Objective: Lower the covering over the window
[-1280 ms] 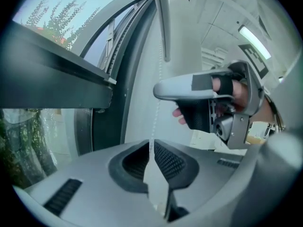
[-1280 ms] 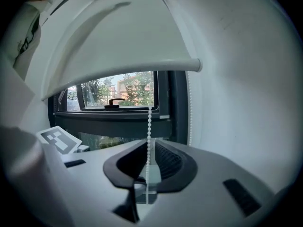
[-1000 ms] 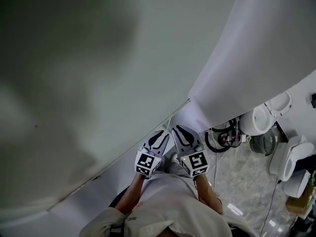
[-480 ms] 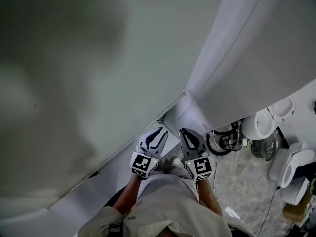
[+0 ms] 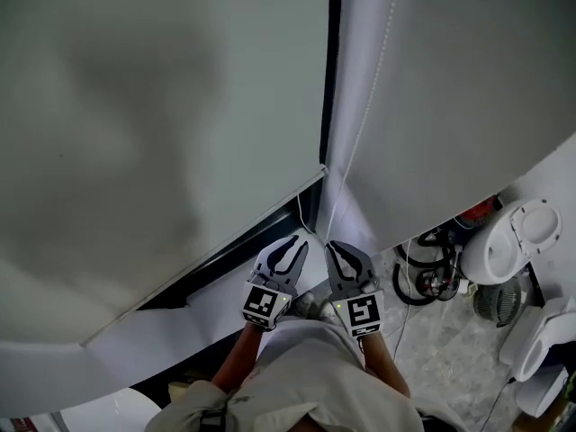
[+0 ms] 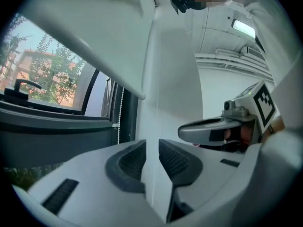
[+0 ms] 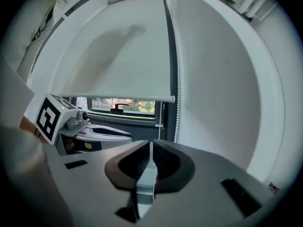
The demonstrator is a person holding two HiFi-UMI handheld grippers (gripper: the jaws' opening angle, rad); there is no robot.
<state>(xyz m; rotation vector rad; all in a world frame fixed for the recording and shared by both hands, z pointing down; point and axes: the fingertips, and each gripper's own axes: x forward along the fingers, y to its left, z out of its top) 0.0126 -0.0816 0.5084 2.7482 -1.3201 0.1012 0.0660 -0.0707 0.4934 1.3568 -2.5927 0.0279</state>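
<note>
A white roller blind (image 5: 162, 106) hangs over the window, its bottom bar (image 5: 207, 255) slanting just above my grippers. The bead chain (image 5: 364, 115) runs down beside the dark frame towards them. My left gripper (image 5: 295, 241) points at the frame with its jaws apart; in its own view (image 6: 147, 148) a thin pale line runs up from the gap and the chain (image 6: 118, 124) hangs beyond. My right gripper (image 5: 333, 244) has just been closing; its pads (image 7: 150, 148) nearly meet with nothing clearly between them. The chain (image 7: 176, 122) hangs past them, under the blind (image 7: 118, 56).
A strip of window (image 7: 123, 107) with trees outside shows under the blind. A white sill (image 5: 180, 322) lies below. At the right stand white sanitary fixtures (image 5: 504, 241), coiled cables (image 5: 423, 268) and a small fan (image 5: 495, 300) on a stone floor.
The head view has tipped upward, showing the dark frame and the chain. Both grippers have risen a little towards the blind's lower corner, and the right jaws have narrowed.
</note>
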